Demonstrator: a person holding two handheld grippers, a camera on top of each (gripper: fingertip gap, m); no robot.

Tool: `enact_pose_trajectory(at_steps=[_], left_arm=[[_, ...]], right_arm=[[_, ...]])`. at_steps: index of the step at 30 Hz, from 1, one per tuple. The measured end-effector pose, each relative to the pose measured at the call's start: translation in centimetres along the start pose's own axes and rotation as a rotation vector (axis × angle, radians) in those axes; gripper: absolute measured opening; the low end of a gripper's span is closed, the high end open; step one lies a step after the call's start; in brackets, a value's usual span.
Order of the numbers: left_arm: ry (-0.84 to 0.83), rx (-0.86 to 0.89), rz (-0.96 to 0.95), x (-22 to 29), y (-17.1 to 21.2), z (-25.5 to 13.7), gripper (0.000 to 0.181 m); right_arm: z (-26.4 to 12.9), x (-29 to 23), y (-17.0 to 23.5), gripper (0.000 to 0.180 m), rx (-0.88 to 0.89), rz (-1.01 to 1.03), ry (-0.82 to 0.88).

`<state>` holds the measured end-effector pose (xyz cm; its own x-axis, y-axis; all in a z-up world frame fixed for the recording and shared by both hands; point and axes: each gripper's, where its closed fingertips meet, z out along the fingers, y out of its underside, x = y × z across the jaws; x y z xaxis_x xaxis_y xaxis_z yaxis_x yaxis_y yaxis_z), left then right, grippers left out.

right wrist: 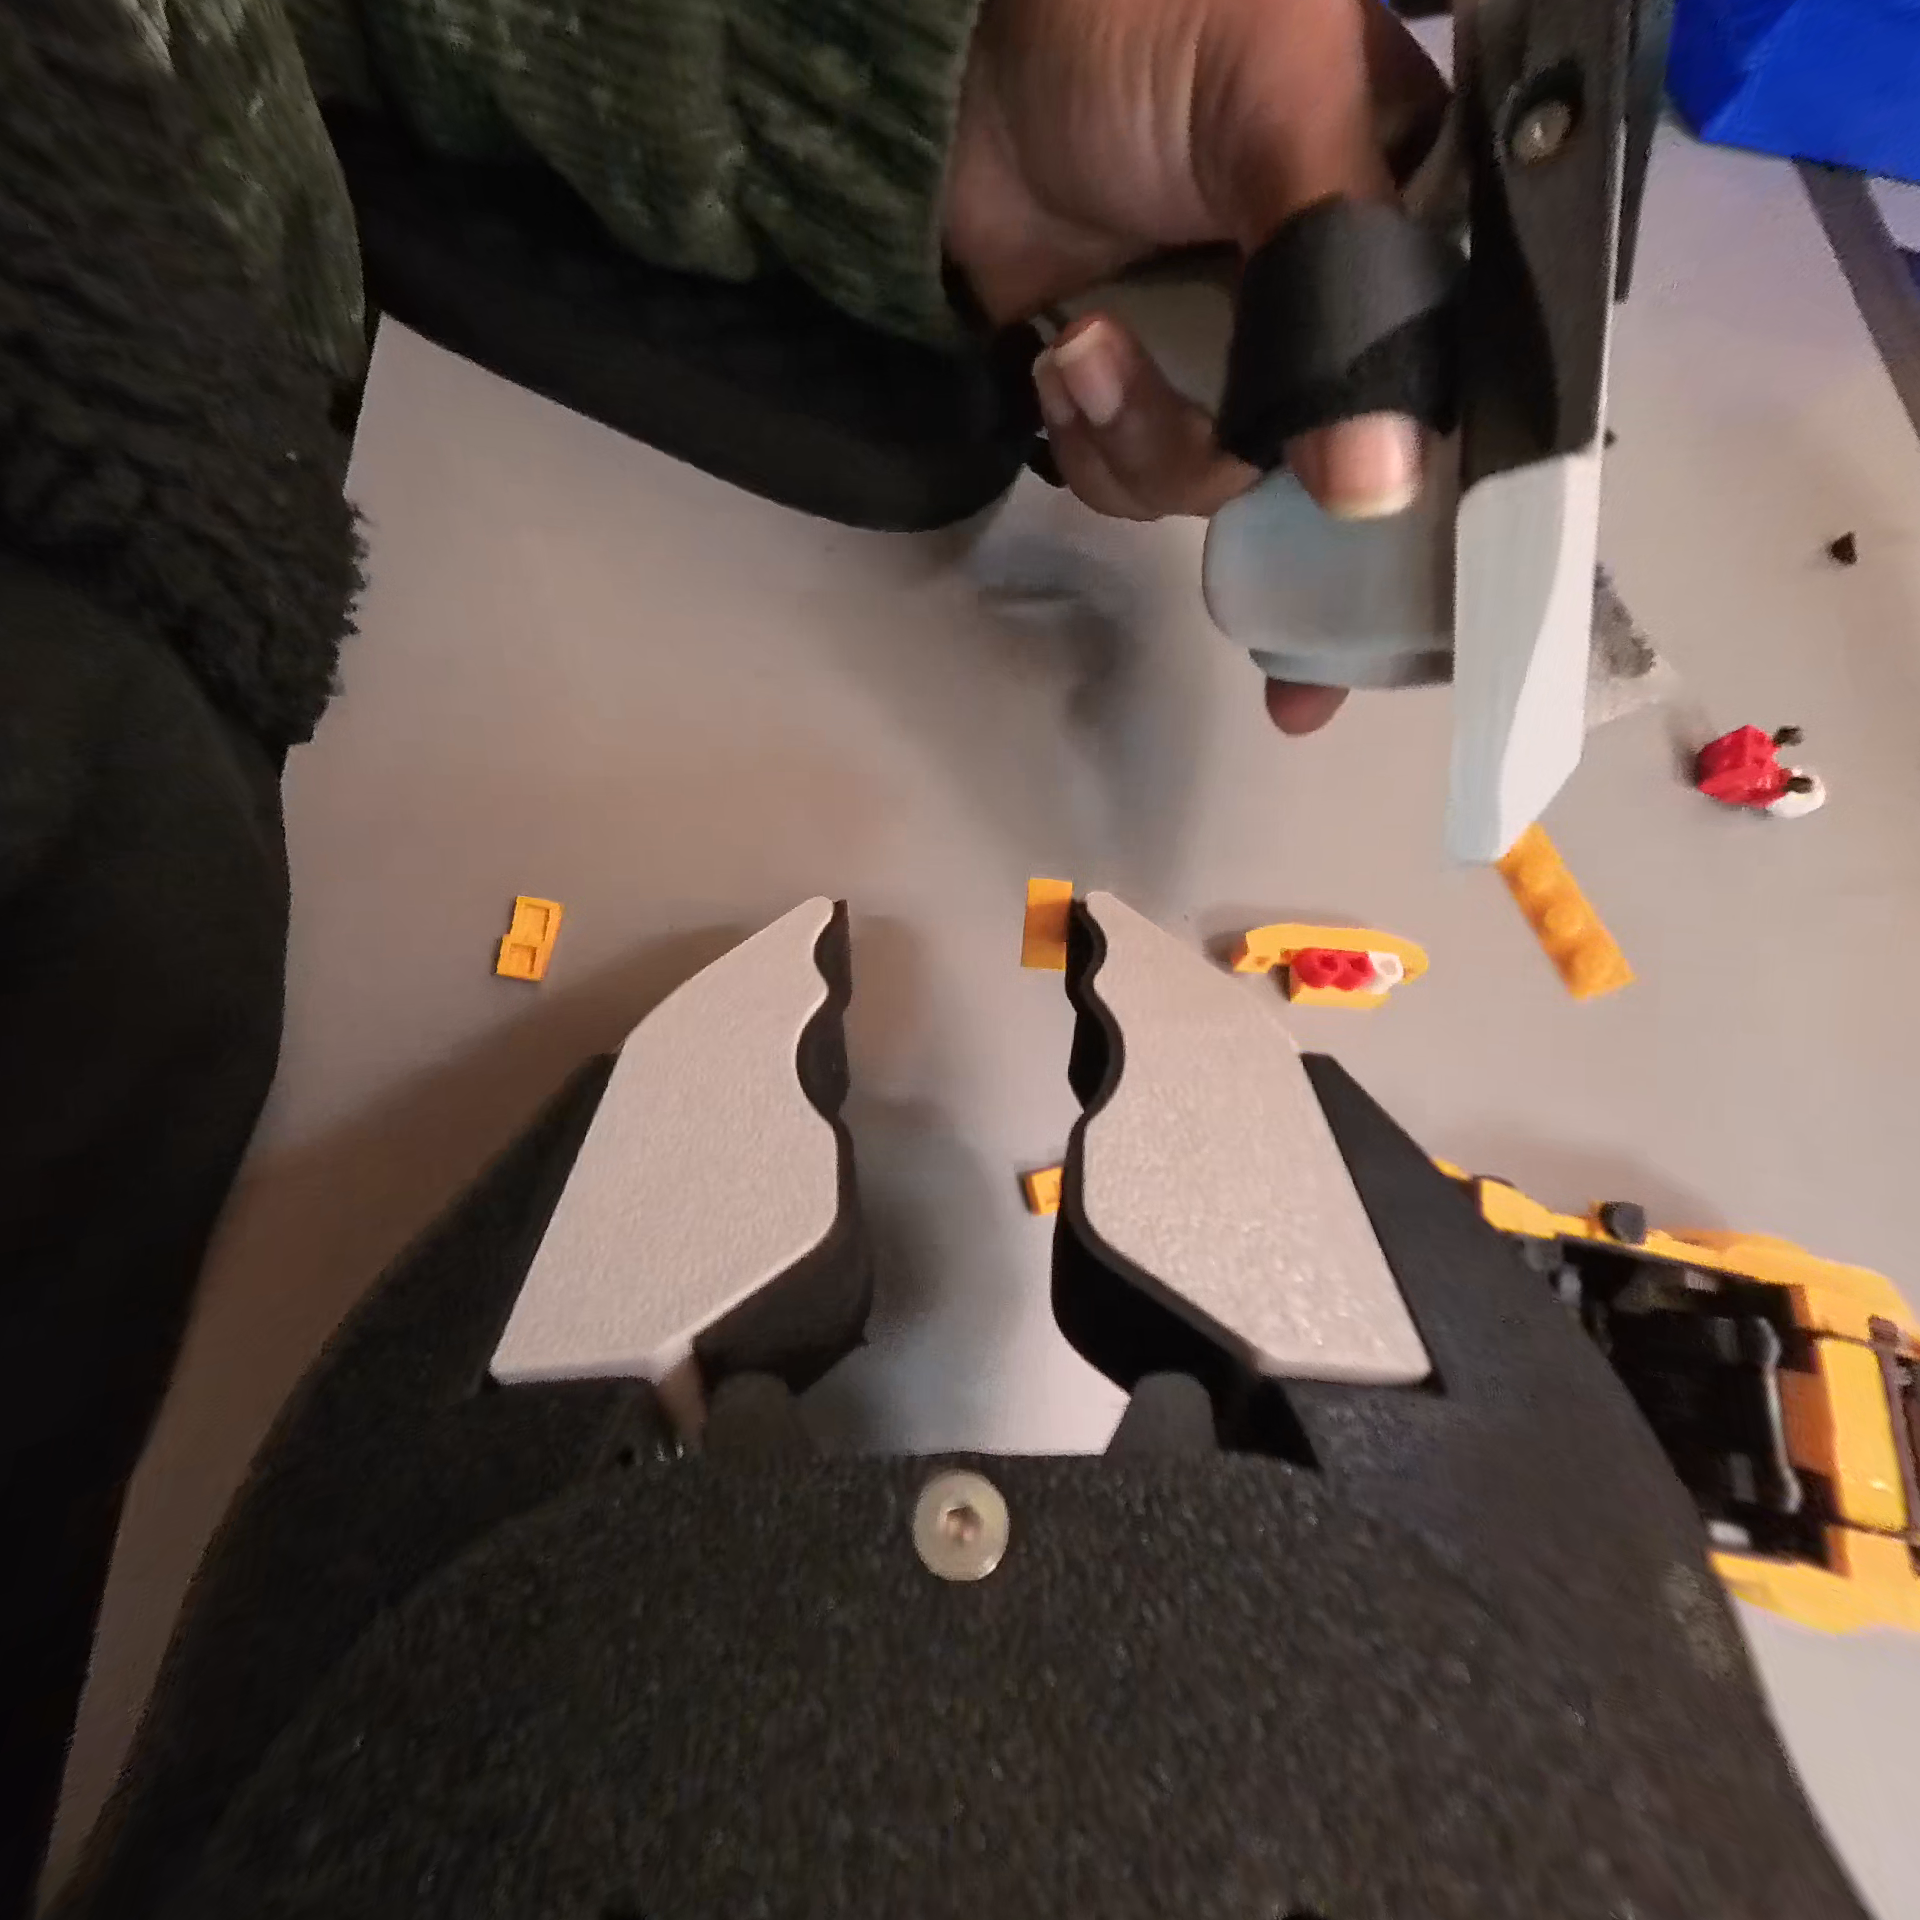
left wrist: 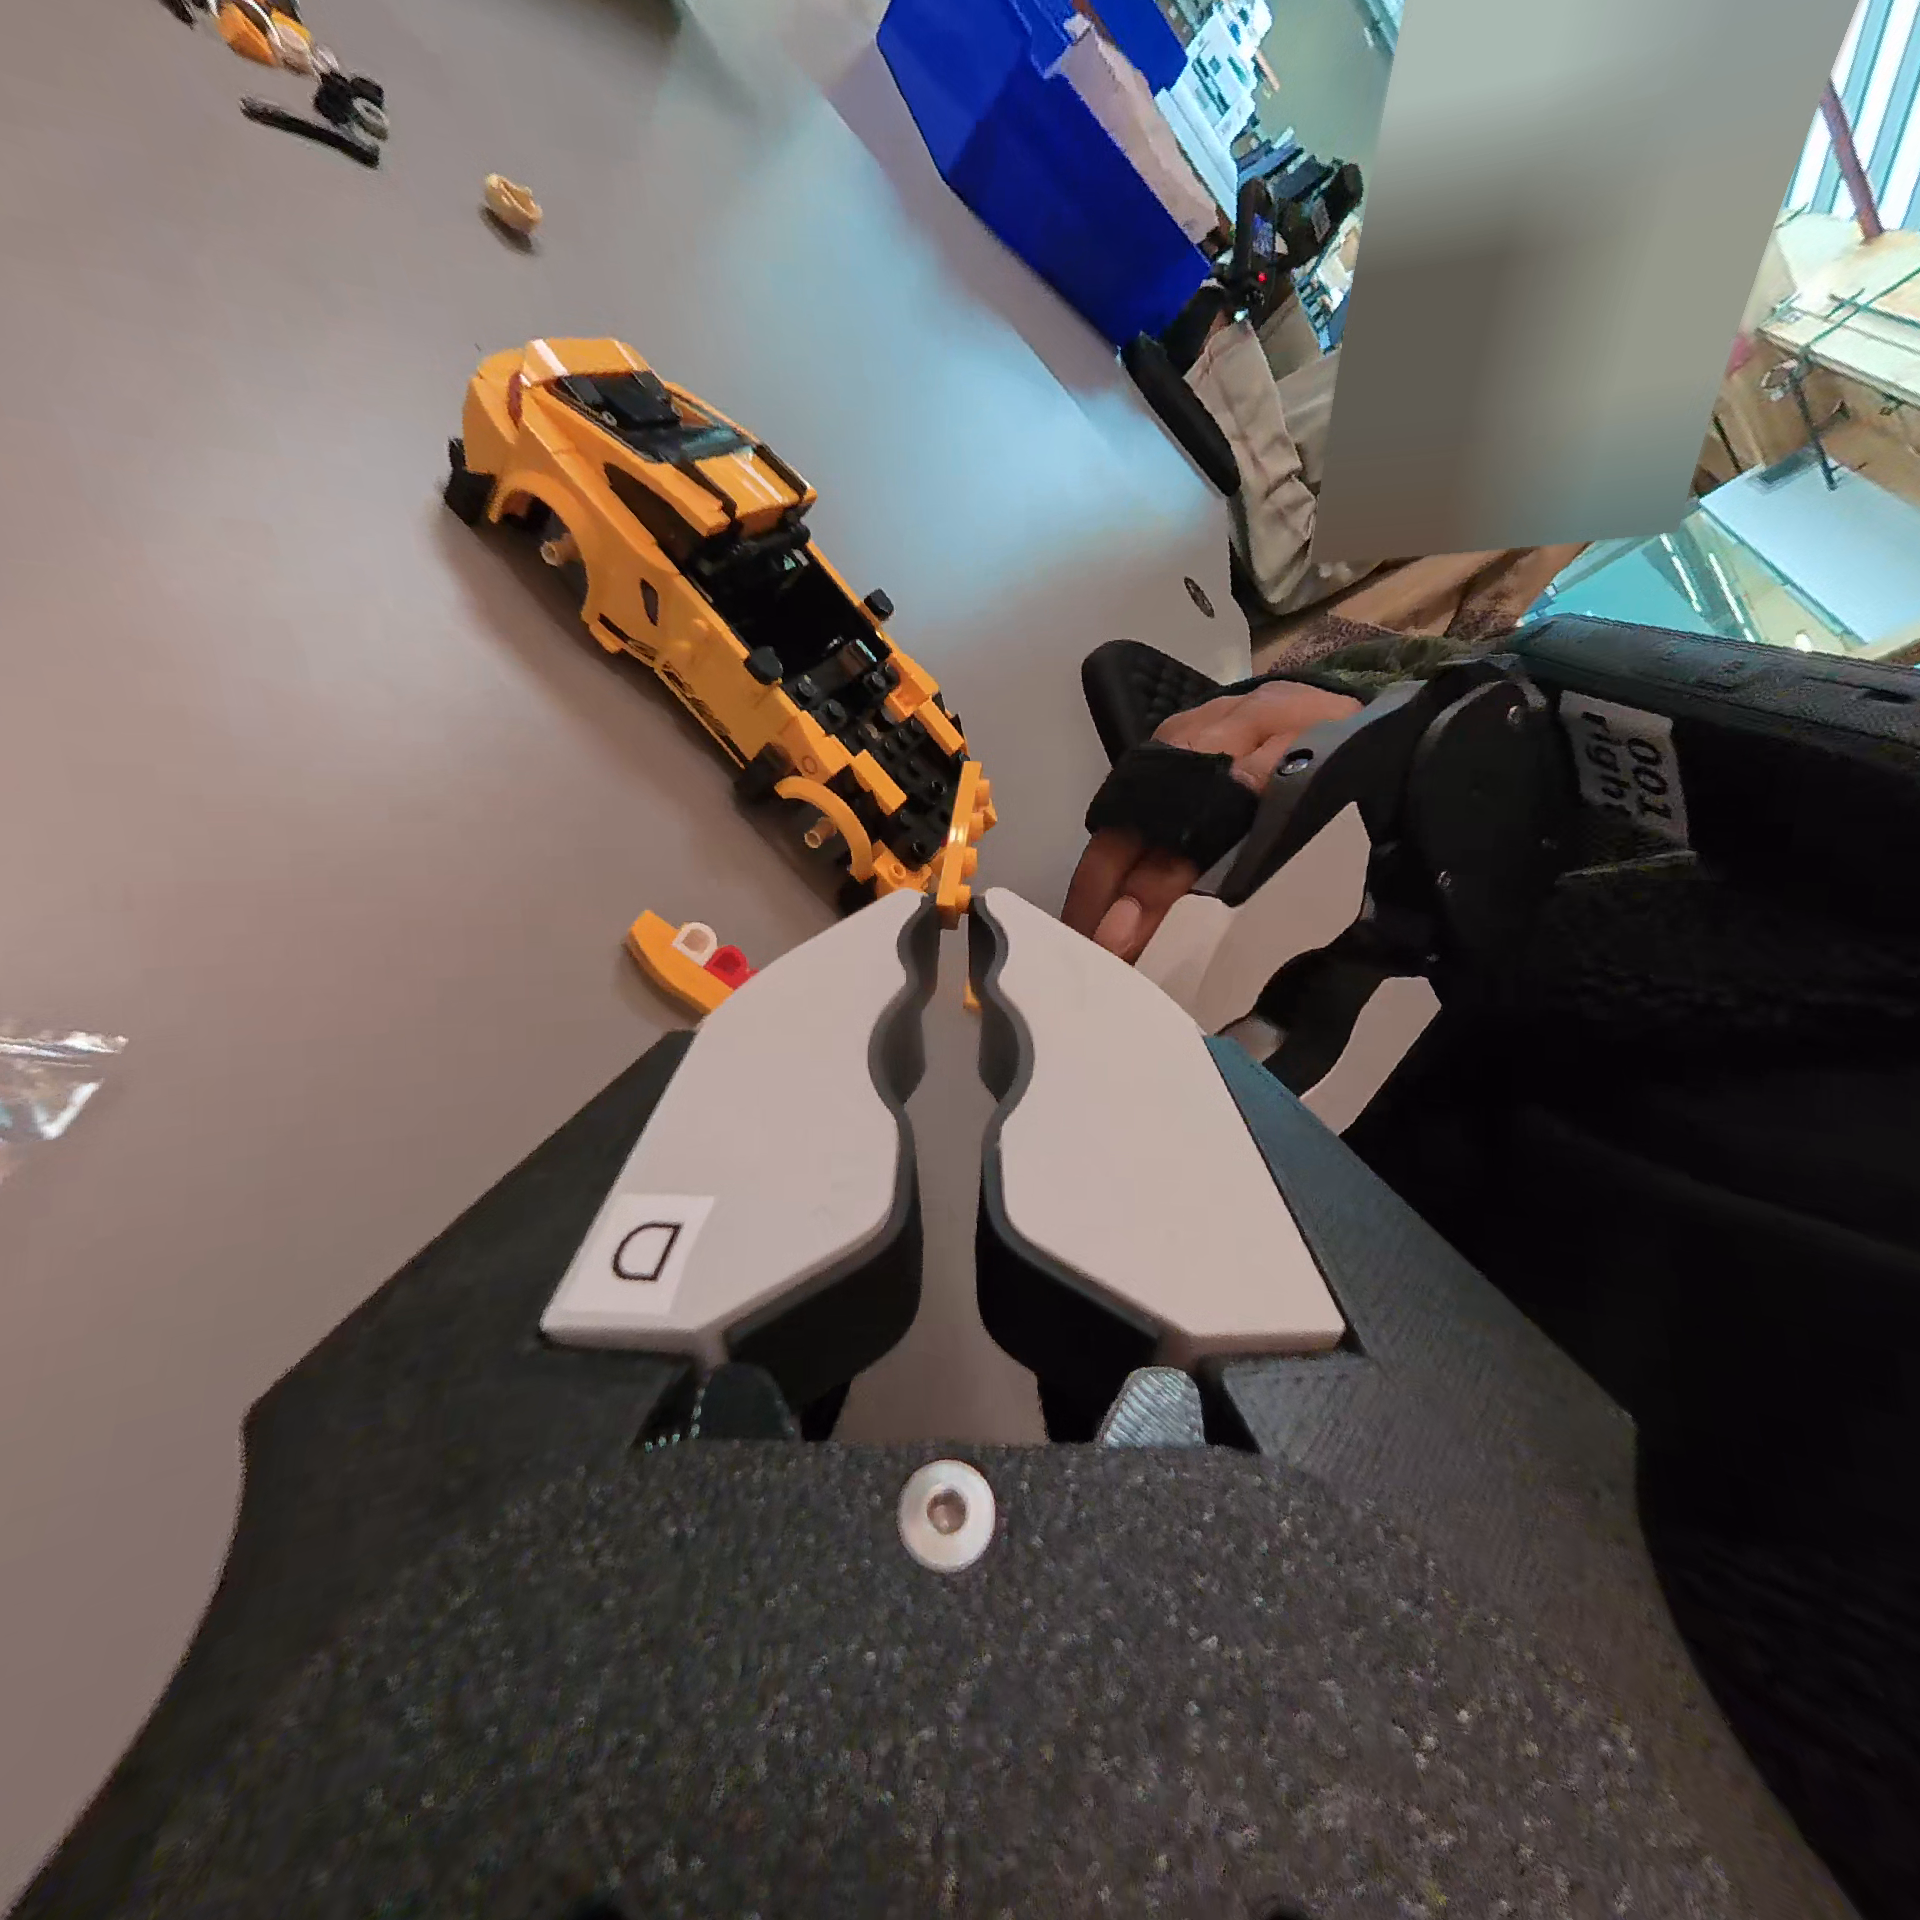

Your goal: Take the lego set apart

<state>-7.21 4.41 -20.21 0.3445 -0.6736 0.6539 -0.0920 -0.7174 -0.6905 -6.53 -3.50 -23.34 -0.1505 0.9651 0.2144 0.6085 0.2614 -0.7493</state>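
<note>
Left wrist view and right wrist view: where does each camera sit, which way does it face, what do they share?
Left wrist view: on the left tool, facing along the grey table toward the yellow lego car; the tool is shut on a yellow plate; the right hand shows at right.
Right wrist view: on the open right tool, facing down at a small yellow piece; the left hand shows above.
Shared: car, plate, table, curved yellow piece.

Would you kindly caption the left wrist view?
Left hand-held gripper pinches a thin yellow piece beside the yellow toy car.
</note>
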Motion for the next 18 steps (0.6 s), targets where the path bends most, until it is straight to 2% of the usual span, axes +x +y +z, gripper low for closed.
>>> enact_pose_trajectory(at_steps=[1,9,14,18], left_arm=[[-0.004,0.006,0.003,0.0,-0.2,-0.2,0.005],[0.016,-0.121,0.094,1.1,1.8,-0.6,0.005],[0.028,-0.142,0.154,1.9,1.8,-1.5,0.005],[-0.054,-0.206,0.176,0.7,2.7,-2.2,0.005]], right_arm=[[-0.1,0.0,0.1,0.04,0.001,0.022,-0.004],[0.4,2.4,0.9,0.047,-0.047,0.165,0.049],[0.4,4.3,-0.4,0.047,0.029,0.289,0.053],[1.0,5.2,-1.8,0.048,0.073,0.306,0.047]])
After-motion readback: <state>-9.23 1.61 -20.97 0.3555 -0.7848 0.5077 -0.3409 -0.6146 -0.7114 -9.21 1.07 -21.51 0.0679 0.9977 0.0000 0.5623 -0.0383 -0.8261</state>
